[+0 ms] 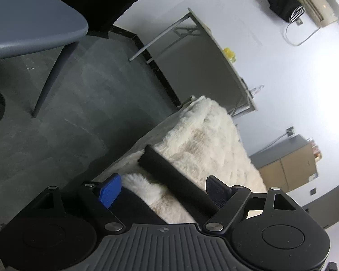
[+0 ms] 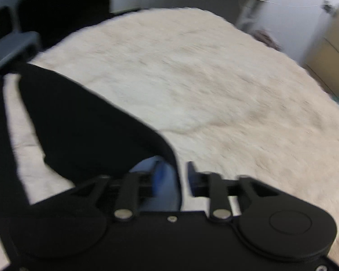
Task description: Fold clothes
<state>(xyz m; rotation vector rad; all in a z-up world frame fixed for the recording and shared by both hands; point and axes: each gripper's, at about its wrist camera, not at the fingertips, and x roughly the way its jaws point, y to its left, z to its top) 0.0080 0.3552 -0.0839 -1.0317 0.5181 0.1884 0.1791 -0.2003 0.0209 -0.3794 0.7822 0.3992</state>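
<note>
Folding looks partway: black fabric garment (image 2: 83,122) lies draped, unflattened, on shaggy cream rug (image 2: 214,79). Left gripper (image 1: 162,192) gapes empty above it; right gripper (image 2: 171,180) pinches its edge.

Materials and surface finish

Black garment (image 2: 79,122): smooth matt cloth. Cover (image 2: 214,79): cream, shaggy fleece. Left gripper (image 1: 163,190): matt black plastic, ribbed pads (image 1: 109,192).

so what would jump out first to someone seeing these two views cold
The black garment against the cream fluffy blanket stands out most, draped across the lower left of the right wrist view. In the left wrist view a long dark strip of it runs between the open left gripper fingers. The right gripper looks closed on the cloth, though motion blur makes that uncertain.
</note>
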